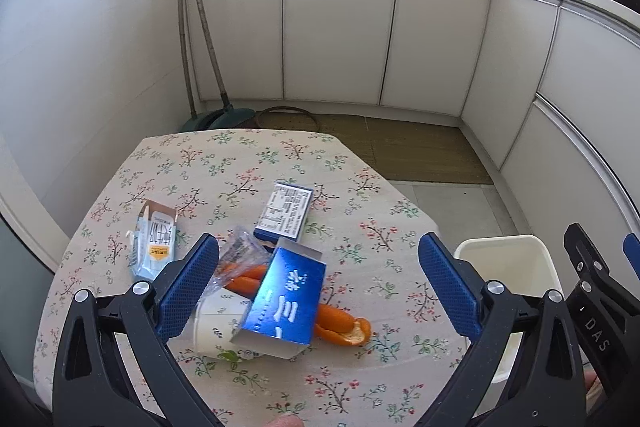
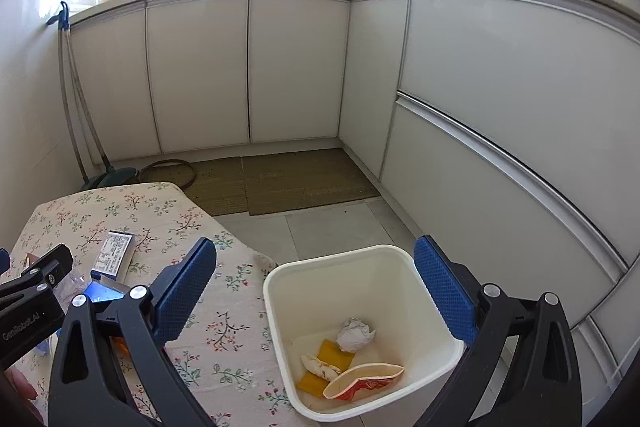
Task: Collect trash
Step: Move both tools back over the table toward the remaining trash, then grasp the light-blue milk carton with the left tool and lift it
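1. Trash left on the table (image 1: pixel 352 155): a blue carton (image 1: pixel 286 297) lies on top of the heap, propped on a tipped white paper cup (image 1: pixel 218 323) and orange peel (image 1: pixel 340 323). A clear wrapper (image 1: pixel 240 247) sits just behind the cup. A second, smaller blue box (image 1: pixel 285 211) lies label-up beyond. A torn sachet (image 1: pixel 154 243) lies apart, nearer the far left edge.
2. Trash already binned: the white bin (image 2: pixel 280 291) beside the table holds a crumpled tissue (image 2: pixel 354 334), yellow card (image 2: pixel 334 353), a second tissue wad (image 2: pixel 320 366) and a crushed red-and-white cup (image 2: pixel 364 381). My reading: partly done, with roughly half still on the table.
3. Look of the carton: glossy, flattened, open-ended; it should slide off the cup easily.
4. My left gripper (image 1: pixel 320 283) hangs over the heap, jaws wide apart, nothing between the pads.
5. My right gripper (image 2: pixel 316 291) hangs over the bin mouth, jaws spread and empty.
6. Around: floral cloth, white cabinets, floor mats.
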Demonstrator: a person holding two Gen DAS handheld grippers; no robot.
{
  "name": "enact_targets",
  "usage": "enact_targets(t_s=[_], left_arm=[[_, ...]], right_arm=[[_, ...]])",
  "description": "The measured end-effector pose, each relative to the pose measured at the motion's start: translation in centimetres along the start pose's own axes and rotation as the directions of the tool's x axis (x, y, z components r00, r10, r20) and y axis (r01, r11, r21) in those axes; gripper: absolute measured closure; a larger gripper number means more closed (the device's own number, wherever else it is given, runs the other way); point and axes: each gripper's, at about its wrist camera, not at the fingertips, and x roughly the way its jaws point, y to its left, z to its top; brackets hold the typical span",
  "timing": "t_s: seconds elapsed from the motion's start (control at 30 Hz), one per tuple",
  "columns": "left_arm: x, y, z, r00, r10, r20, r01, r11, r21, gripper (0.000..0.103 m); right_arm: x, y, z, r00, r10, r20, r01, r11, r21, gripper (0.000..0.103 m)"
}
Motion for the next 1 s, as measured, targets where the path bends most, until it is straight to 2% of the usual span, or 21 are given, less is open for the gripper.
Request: enact_targets(t_s=[0.4, 0.7, 0.83, 1.0], left_arm=[[2.1, 8.5, -0.3, 0.993, 0.095, -0.077, -0.103, 0.989, -0.106, 0.007], [4.8, 16.1, -0.8, 0.975, 0.138, -0.175, -0.176, 0.958, -0.227, 0.007], [7.4, 19.9, -1.6, 0.963, 0.065, -0.262, -0.153, 0.931, -0.331, 0.007], [11.0, 23.1, -2.8, 0.928, -0.076, -0.365, -0.106, 0.885, -0.453, 0.007]], right_arm=[[0.1, 8.0, 0.3, 0.996, 0.088, 0.011, -0.086, 0.991, -0.105, 0.007], [0.3, 14.2, 0.1, 0.986, 0.164, -0.013, -0.164, 0.972, -0.166, 0.007], [0.2, 16.2, -0.5, 0.983, 0.184, -0.021, -0.185, 0.962, -0.202, 0.007], [0.8, 17.5, -1.0, 0.980, 0.195, -0.040, -0.199, 0.953, -0.230, 0.007]])
